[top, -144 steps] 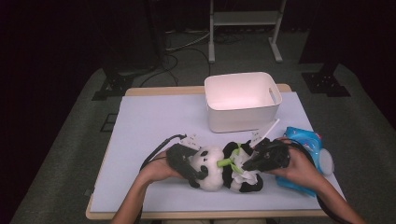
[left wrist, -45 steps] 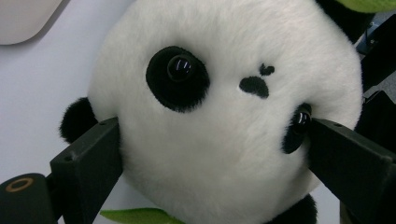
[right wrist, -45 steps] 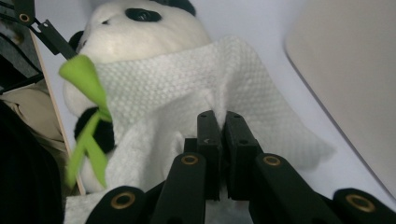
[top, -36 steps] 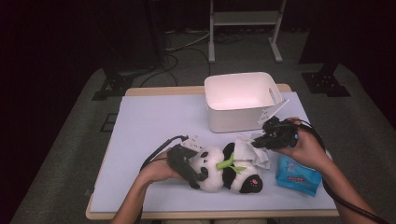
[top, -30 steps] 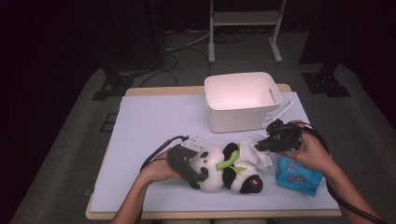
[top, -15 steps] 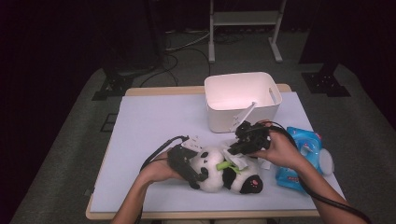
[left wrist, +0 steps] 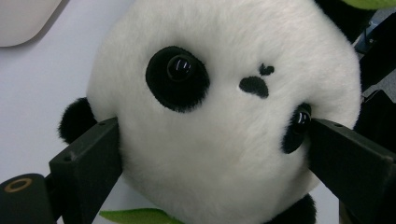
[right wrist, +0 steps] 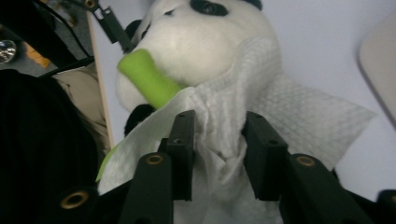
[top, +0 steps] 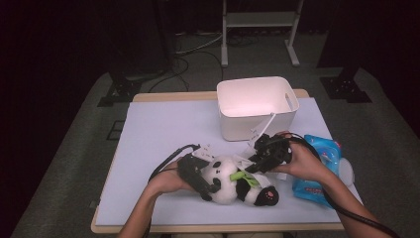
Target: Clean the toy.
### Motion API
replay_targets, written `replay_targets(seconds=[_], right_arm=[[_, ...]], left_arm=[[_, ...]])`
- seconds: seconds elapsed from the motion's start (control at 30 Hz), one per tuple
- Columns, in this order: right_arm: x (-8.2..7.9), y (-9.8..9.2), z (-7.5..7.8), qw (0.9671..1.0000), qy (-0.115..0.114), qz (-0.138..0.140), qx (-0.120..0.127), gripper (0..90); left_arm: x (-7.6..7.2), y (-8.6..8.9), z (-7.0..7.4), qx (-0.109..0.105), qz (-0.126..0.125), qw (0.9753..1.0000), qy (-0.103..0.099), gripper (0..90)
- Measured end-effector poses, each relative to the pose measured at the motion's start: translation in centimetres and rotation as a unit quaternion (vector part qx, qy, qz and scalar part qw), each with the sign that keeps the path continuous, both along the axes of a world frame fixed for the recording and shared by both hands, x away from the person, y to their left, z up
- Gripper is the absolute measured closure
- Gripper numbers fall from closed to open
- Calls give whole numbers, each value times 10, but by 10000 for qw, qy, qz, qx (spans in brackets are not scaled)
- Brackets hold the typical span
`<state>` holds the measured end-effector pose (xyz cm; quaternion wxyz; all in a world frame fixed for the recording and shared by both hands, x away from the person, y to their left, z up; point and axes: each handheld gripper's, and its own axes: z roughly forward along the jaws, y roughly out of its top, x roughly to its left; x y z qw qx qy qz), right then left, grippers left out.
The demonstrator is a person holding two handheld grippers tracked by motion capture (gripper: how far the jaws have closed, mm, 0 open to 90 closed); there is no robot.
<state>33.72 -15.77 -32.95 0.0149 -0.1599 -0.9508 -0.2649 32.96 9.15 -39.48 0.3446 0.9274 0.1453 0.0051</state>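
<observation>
A black-and-white panda plush (top: 233, 182) lies on its back near the table's front edge, with a green leaf (top: 241, 176) on its chest. My left gripper (top: 202, 182) is shut on the panda's head (left wrist: 224, 84), one jaw at each side of the face. My right gripper (top: 258, 159) is shut on a white wipe (right wrist: 289, 112), bunched between its jaws. It holds the wipe against the panda's body (right wrist: 205, 42), beside the green leaf (right wrist: 144, 77).
A white bin (top: 257, 106) stands just behind the panda, and the inside that I can see holds nothing. A blue wipe packet (top: 317, 163) lies at the right, past my right hand. The table's left half (top: 158, 129) is bare lavender surface.
My right gripper has come left from above the blue packet to the panda, carrying the white wipe. The left gripper and the panda's head have stayed put.
</observation>
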Motion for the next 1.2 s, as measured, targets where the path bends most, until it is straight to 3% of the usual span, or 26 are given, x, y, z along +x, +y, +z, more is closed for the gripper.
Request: replay_targets(seconds=[0.07,0.2,0.37,0.5,0.6,0.77,0.97,1.13,1.2], right_arm=[[-3,-1,-3,9999,40,109,29,575],[-9,3,-5,9998,-164,140,-11,581],[-18,11,-9,9995,-284,-7,-169,784],[-21,7,-6,9994,-287,-28,-207,819],[-22,-4,-5,9995,-258,-15,-164,818],[-25,-28,-6,9996,-162,-232,-18,817],[-35,-52,-16,9990,-107,-395,-203,819],[-37,-66,-30,9981,24,-592,-171,820],[-37,-70,-33,9977,128,-666,-44,821]], left_arm=[[0,0,0,36,-29,10000,-20,61],[-1,-1,0,55,-6,10000,-21,56],[-1,-1,0,66,-6,10000,-18,54],[-1,-1,0,49,7,10000,-30,54],[0,0,0,10,30,10000,3,55],[0,-1,0,15,32,10000,6,54],[-1,-2,1,63,21,10000,-36,54],[-1,-2,1,61,21,10000,-35,54],[-1,-2,1,55,20,10000,-24,54]])
